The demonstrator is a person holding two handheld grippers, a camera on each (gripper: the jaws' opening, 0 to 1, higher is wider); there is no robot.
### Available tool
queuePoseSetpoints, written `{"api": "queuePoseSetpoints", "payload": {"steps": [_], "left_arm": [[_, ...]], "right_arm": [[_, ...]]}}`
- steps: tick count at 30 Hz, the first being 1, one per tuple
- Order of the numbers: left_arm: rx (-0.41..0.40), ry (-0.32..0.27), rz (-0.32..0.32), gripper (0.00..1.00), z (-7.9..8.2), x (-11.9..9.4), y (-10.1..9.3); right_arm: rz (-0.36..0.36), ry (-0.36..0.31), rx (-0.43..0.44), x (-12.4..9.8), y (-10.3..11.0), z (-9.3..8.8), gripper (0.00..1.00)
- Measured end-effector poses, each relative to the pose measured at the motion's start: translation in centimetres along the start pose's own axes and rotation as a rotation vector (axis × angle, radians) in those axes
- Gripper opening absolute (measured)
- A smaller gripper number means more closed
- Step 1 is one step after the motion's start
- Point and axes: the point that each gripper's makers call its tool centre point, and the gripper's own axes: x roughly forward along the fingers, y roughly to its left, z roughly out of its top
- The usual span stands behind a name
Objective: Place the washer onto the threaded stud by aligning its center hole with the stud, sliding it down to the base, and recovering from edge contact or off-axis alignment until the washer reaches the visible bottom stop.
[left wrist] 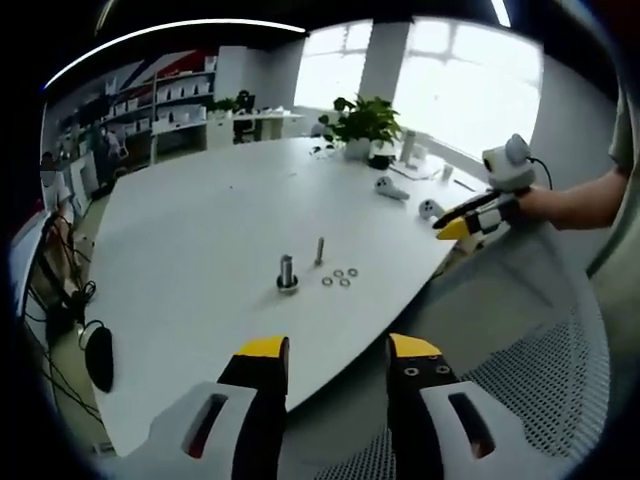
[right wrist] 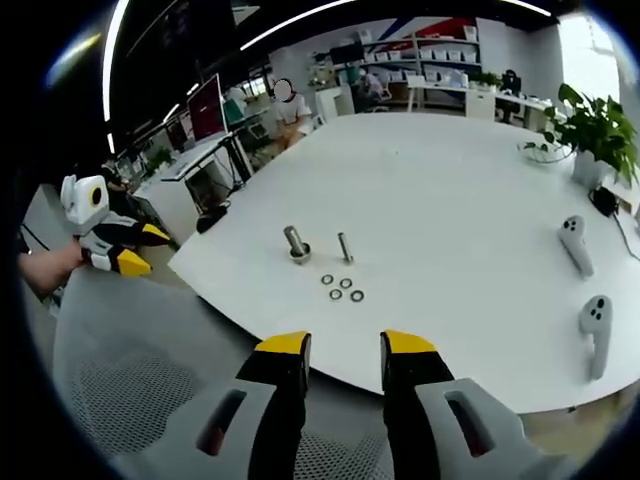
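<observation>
**Both tools held back from the worktop, washers lying loose beside the studs**

The left tool (left wrist: 338, 352) hangs off the near edge of the white worktop (left wrist: 200, 230), its two yellow-tipped jaws standing apart with nothing between them. The right tool (right wrist: 345, 345) is likewise short of the worktop's (right wrist: 450, 180) edge, jaws parted and empty. In the left gripper view the right tool (left wrist: 462, 225) comes in from the right side, held in a person's hand (left wrist: 545, 203) over the worktop's edge; from this angle I cannot tell how far its jaws are spread. In the right gripper view the left tool (right wrist: 135, 250) shows at the left, beside the worktop's corner.

Near the middle of the worktop stands a thick threaded stud (left wrist: 287, 272) on a round base, upright. Just beside it stands a thinner bolt (left wrist: 320, 250), also upright. A small cluster of washers (left wrist: 340, 277) lies flat on the worktop near these two, apart from both; in the right gripper view four washers (right wrist: 341, 289) can be counted. Neither stud (right wrist: 296, 242) nor bolt (right wrist: 345, 247) visibly carries a washer.

Further off, two white hand controllers (right wrist: 585, 285) lie on the worktop, and a potted plant (left wrist: 362, 125) stands at the far edge. A mesh chair seat (left wrist: 540, 370) sits below the tools.
</observation>
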Motion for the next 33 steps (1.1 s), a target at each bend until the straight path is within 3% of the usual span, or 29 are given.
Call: {"api": "queuePoseSetpoints", "payload": {"steps": [3, 8, 11, 14, 22, 25, 30, 33], "left_arm": [[0.001, 0.001, 0.001, 0.37, 0.0, 0.0, 0.0], [0.001, 0.000, 0.009, 0.38, 0.0, -0.1, 0.2], [0.001, -0.016, 0.025, 0.38, 0.3, -0.2, 0.5], [-0.002, -0.019, 0.026, 0.38, 0.3, -0.2, 0.6], [-0.003, -0.017, 0.029, 0.38, 0.2, -0.2, 0.6], [-0.004, -0.011, 0.029, 0.37, 0.2, -0.1, 0.7], [-0.008, -0.007, 0.036, 0.37, 0.1, -0.1, 0.8], [-0.013, -0.005, 0.043, 0.37, 0.0, -0.2, 1.0]], "right_arm": [[-0.009, -0.019, -0.009, -0.3, -0.2, 0.6, 0.30], [0.009, 0.037, -0.082, -0.1, -0.4, 0.5, 0.30], [0.014, 0.028, -0.097, 0.0, -0.8, 1.5, 0.30], [0.025, 0.022, -0.106, 0.6, -0.9, 2.5, 0.30], [0.082, 0.069, -0.229, 3.5, 0.1, 4.4, 0.28], [0.081, 0.122, -0.357, 4.8, 0.3, 3.9, 0.28], [0.094, 0.249, -0.555, 7.6, -0.1, 1.3, 0.27], [0.125, 0.286, -0.543, 9.1, 0.1, 0.3, 0.27]]}}
